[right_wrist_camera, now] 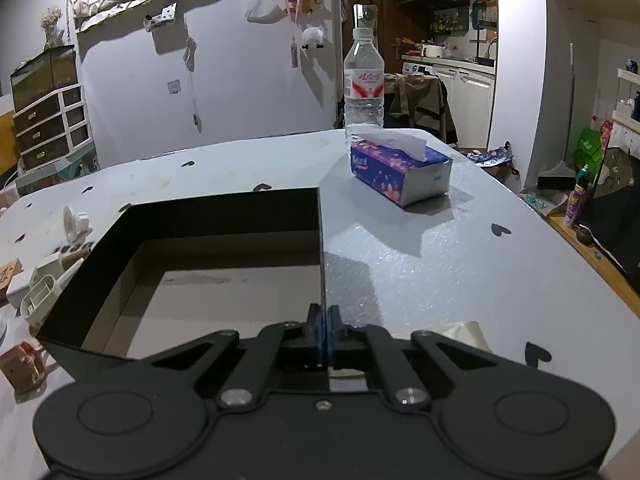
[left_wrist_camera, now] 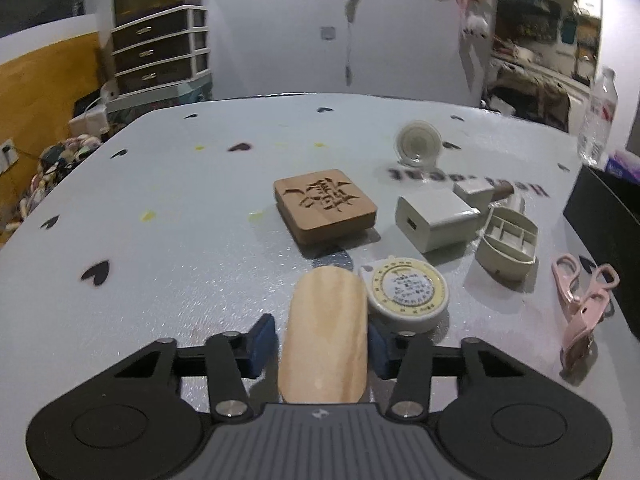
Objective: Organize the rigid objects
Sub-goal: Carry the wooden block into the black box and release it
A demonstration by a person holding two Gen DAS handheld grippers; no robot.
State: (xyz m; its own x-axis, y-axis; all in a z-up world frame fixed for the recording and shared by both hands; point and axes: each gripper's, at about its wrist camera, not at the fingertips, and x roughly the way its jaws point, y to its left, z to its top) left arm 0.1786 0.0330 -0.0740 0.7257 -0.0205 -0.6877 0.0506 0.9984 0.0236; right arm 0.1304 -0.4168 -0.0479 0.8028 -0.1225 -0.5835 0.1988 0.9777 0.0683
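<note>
Two grippers, two jobs: the left gripper [left_wrist_camera: 322,346] is clenched on a pale wooden block [left_wrist_camera: 324,332] whose long axis runs straight out along the fingers, just beside the round tape measure [left_wrist_camera: 407,294]. The right gripper [right_wrist_camera: 323,330] pinches the near right wall of the black box [right_wrist_camera: 200,220] — steadying it, I judge. That box lies to the block's right, so the left hand must carry it rightward.

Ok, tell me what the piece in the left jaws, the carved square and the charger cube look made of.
Piece in left gripper: rounded block, pale unfinished wood, visible grain.
Carved square: darker wood, probably bamboo, matte with cut-out pattern.
Charger cube: white plastic, smooth, slightly glossy.
</note>
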